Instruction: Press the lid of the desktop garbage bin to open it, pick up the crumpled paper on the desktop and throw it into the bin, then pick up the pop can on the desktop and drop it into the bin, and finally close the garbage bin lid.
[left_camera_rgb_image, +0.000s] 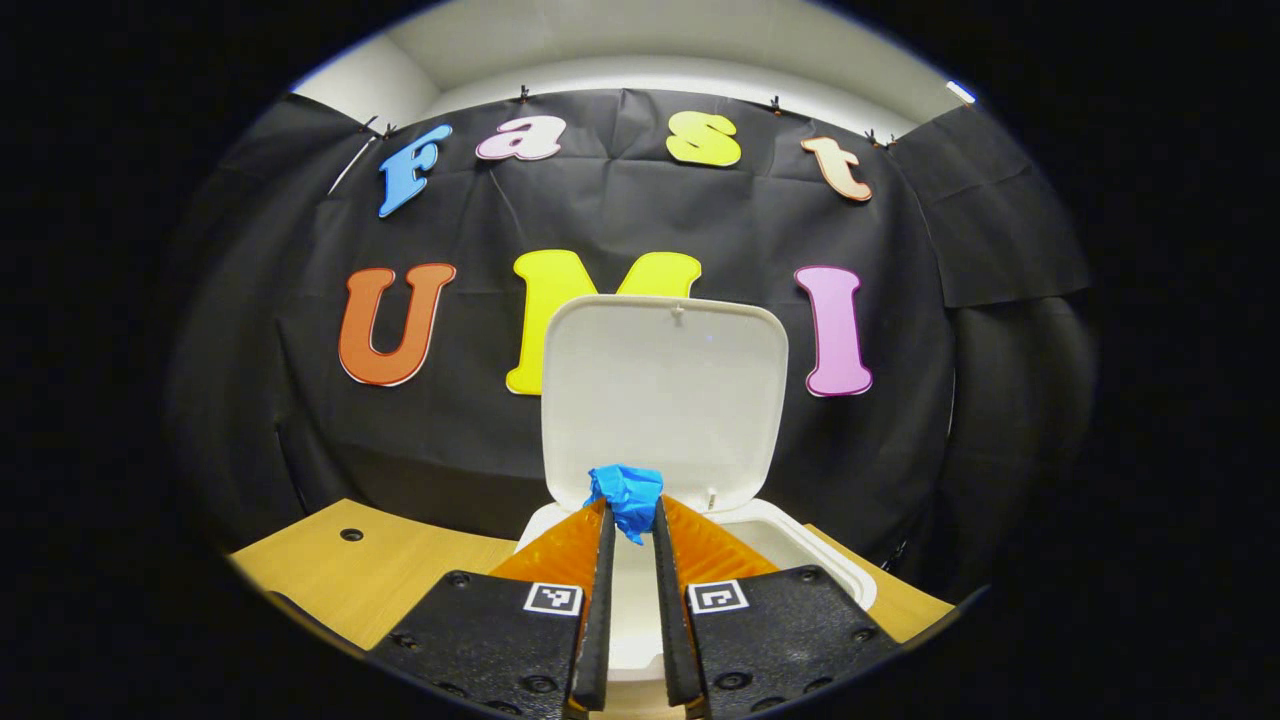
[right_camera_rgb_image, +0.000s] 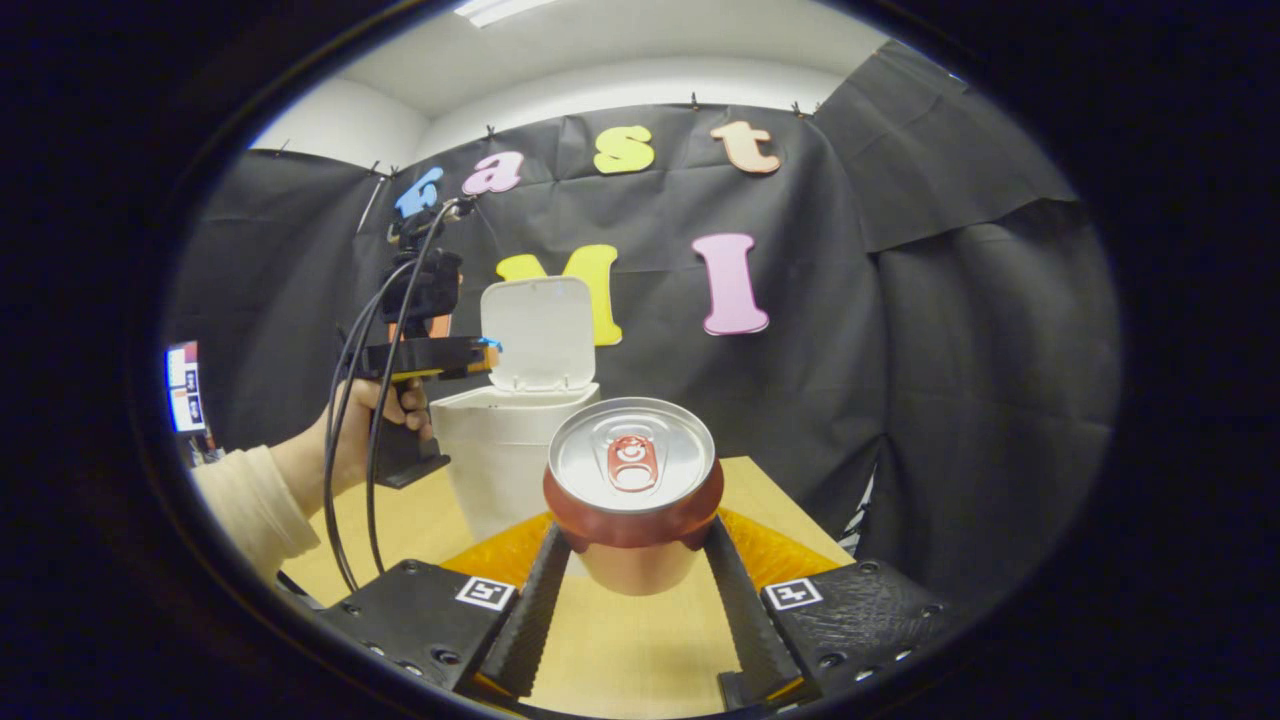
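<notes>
Left gripper (left_camera_rgb_image: 629, 520) clamps blue crumpled paper (left_camera_rgb_image: 626, 496) over open bin (left_camera_rgb_image: 800, 545), lid (left_camera_rgb_image: 664, 400) upright at 12 o'clock. Right gripper (right_camera_rgb_image: 634, 540) fingers press both sides of the upright pop can (right_camera_rgb_image: 633, 490) on desktop (right_camera_rgb_image: 620, 660)

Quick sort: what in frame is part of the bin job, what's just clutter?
Job:
- bin, lid up
- blue crumpled paper, pinched by the left hand-held gripper over the bin's opening
- pop can, upright, clamped by the right hand-held gripper

Not the job:
- wooden table
- cables hanging from the left tool
- screen at the far edge
</notes>
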